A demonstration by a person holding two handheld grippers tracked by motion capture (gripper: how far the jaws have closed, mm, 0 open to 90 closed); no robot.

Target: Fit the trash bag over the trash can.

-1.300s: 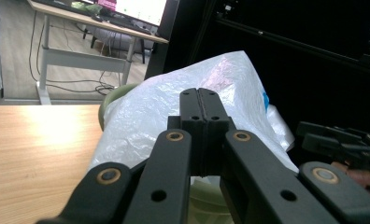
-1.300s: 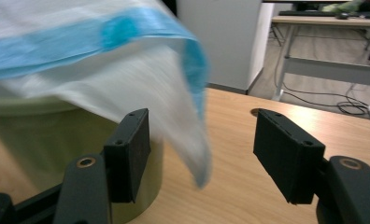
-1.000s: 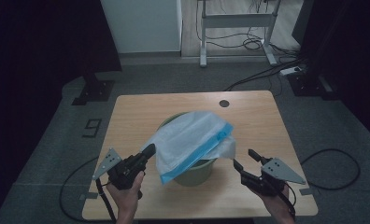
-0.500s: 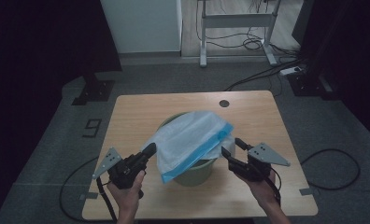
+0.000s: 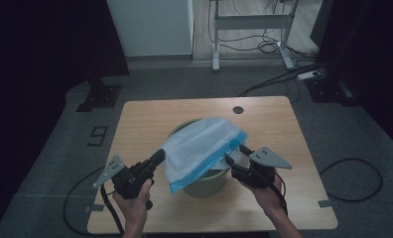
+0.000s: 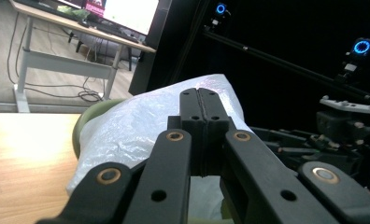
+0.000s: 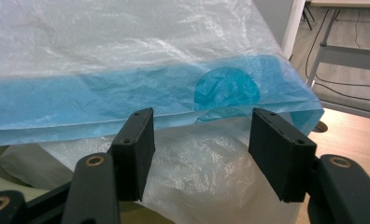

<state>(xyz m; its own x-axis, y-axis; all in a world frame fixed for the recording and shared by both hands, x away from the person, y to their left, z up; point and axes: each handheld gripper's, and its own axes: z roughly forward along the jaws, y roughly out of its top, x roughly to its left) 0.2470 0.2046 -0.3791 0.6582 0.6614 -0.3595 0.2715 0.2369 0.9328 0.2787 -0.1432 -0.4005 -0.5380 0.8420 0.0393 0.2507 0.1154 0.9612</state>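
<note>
bag (image 5: 199,148): over bin (image 5: 204,181) | edge before gaping right hand-held gripper (image 5: 235,157)

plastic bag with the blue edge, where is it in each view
High view: plastic bag draped over the green bucket, centre of the table.
Left gripper view: white, behind the shut jaws, centre.
Right gripper view: across the top, blue band above the open jaws.
Shared landmark: the green bucket.
</note>
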